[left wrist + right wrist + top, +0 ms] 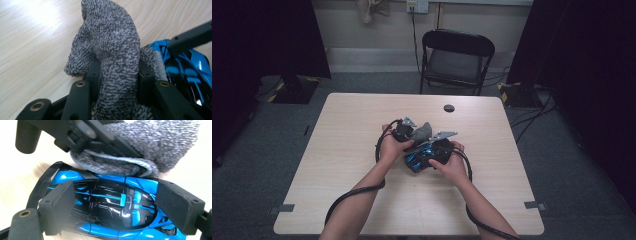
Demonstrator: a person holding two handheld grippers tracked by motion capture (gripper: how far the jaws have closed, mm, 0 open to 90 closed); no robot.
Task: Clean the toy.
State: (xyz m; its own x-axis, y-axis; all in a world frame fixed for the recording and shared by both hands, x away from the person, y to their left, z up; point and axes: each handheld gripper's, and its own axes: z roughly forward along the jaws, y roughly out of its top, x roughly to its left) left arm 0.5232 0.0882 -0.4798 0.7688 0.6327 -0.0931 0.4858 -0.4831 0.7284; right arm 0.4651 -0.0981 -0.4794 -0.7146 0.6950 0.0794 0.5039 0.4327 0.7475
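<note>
A: What's the setting?

B: A pale wooden table on grey carpet, with a black folding chair pushed back behind it and dark curtains at both sides. A small dark round spot sits near the table's far edge.

A: Starting from the left, what's the left gripper doing?

B: Its jaws are pinched on a grey knitted cloth. In the left gripper view the cloth rises from between the jaws and bulges out above them, its tip flopping forward.

A: And to the right of it?

B: The right gripper is clamped on a blue and black toy car. In the right gripper view its pads press against both ends of the car.

A: How do cloth and car sit together?

B: The cloth lies against the car's far side, touching its bodywork.
</note>
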